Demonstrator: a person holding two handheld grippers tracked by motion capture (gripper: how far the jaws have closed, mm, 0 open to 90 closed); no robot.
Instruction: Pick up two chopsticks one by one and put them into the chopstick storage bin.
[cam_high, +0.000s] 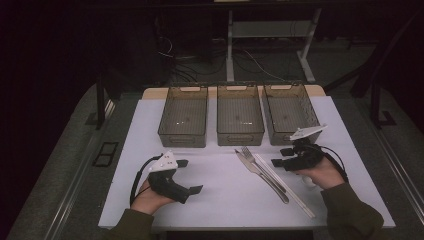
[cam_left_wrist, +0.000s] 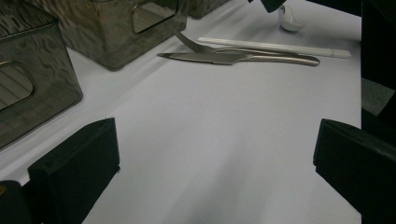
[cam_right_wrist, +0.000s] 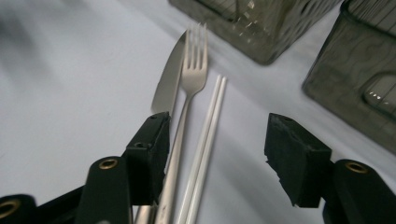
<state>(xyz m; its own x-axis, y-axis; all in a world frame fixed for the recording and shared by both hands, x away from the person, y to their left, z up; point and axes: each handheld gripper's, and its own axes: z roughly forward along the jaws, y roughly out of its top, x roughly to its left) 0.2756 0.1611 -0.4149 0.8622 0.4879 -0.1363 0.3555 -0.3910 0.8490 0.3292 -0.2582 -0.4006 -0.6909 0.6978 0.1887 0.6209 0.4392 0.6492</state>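
Note:
A steel knife (cam_high: 255, 167), a fork (cam_high: 248, 151) and a pair of white chopsticks (cam_high: 285, 182) lie side by side on the white table top (cam_high: 220, 200), slanting toward the bins. My right gripper (cam_high: 281, 156) hovers just right of them, open. In the right gripper view, my right gripper (cam_right_wrist: 217, 149) has its jaws apart above the chopsticks (cam_right_wrist: 212, 112), with the fork (cam_right_wrist: 194, 65) and knife (cam_right_wrist: 168, 84) by the left jaw, nothing gripped. My left gripper (cam_high: 190, 176) rests at the left, open and empty; in its own view, my left gripper (cam_left_wrist: 215, 158) faces the knife (cam_left_wrist: 219, 57).
Three grey translucent bins stand in a row at the back: left (cam_high: 182, 136), middle (cam_high: 240, 136), right (cam_high: 280, 136). A small white rounded object (cam_left_wrist: 289, 21) lies near the right hand. The table's front edge runs just before the forearms.

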